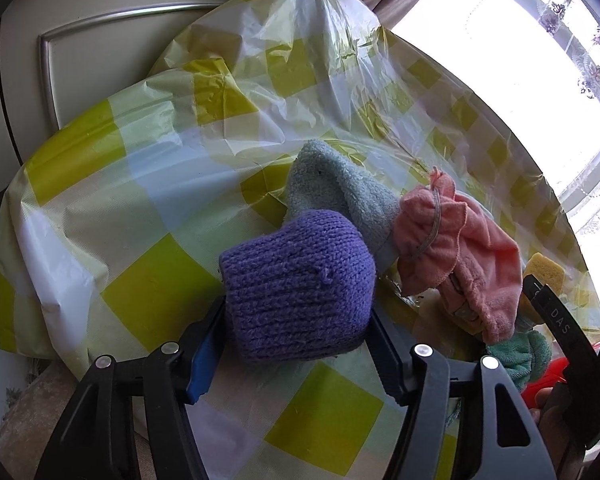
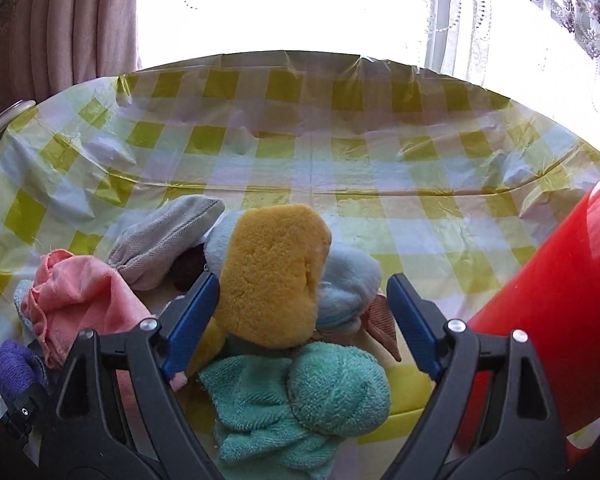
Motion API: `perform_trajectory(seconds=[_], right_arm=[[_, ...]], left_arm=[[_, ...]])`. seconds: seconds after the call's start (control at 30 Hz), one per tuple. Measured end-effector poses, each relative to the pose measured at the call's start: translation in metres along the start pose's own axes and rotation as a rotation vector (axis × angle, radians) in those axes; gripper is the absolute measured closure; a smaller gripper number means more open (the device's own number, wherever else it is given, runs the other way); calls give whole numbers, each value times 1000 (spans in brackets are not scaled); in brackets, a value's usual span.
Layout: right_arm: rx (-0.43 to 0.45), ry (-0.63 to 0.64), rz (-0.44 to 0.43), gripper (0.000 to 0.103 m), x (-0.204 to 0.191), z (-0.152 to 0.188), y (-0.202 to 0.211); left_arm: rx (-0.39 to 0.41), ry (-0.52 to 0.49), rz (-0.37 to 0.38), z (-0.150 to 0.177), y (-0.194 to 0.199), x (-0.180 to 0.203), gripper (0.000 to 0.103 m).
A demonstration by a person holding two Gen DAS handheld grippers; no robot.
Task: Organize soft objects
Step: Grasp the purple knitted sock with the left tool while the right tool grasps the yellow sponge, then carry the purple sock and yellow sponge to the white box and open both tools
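Observation:
My left gripper (image 1: 296, 344) is shut on a purple knitted piece (image 1: 300, 280), held above the checked tablecloth (image 1: 148, 208); it also shows in the right wrist view (image 2: 18, 368). Beyond it lie a light blue terry cloth (image 1: 340, 184) and a pink cloth (image 1: 460, 248). My right gripper (image 2: 300, 320) is open over a pile: a yellow sponge (image 2: 274, 272) between the fingers, a teal towel (image 2: 300, 404) below, a pale blue cloth (image 2: 350, 284), a grey cloth (image 2: 168, 240) and the pink cloth (image 2: 80, 296). The sponge touches the left finger.
A red plastic container (image 2: 560, 320) stands at the right. A yellow object (image 2: 408, 388) lies under the pile. A cabinet door (image 1: 100, 40) is behind the table on the left, curtains (image 2: 68, 28) and a bright window (image 2: 300, 4) behind.

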State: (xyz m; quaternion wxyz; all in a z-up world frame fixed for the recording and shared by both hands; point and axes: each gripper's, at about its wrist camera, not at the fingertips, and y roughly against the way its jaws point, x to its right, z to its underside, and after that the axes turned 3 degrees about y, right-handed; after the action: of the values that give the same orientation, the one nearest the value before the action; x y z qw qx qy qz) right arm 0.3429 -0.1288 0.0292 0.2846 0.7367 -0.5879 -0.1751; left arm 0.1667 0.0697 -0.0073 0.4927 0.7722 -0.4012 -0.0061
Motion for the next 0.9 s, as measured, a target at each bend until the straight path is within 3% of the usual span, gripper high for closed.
perform_trajectory(seconds=[0.03, 0.1, 0.13, 0.37, 0.9], right_arm=[[3, 13, 0, 27, -2, 0, -1], [-13, 20, -8, 56, -5, 4, -5], [-26, 20, -18, 59, -5, 6, -7], [-13, 10, -36, 68, 0, 13, -2], [85, -47, -64, 68, 13, 46, 74]], left_arm=[[1, -4, 3, 0, 1, 0, 38], [1, -6, 12, 1, 1, 0, 38], [2, -6, 15, 1, 2, -1, 38], [36, -2, 45, 1, 10, -3, 39], [130, 1, 126, 3, 36, -4, 39]])
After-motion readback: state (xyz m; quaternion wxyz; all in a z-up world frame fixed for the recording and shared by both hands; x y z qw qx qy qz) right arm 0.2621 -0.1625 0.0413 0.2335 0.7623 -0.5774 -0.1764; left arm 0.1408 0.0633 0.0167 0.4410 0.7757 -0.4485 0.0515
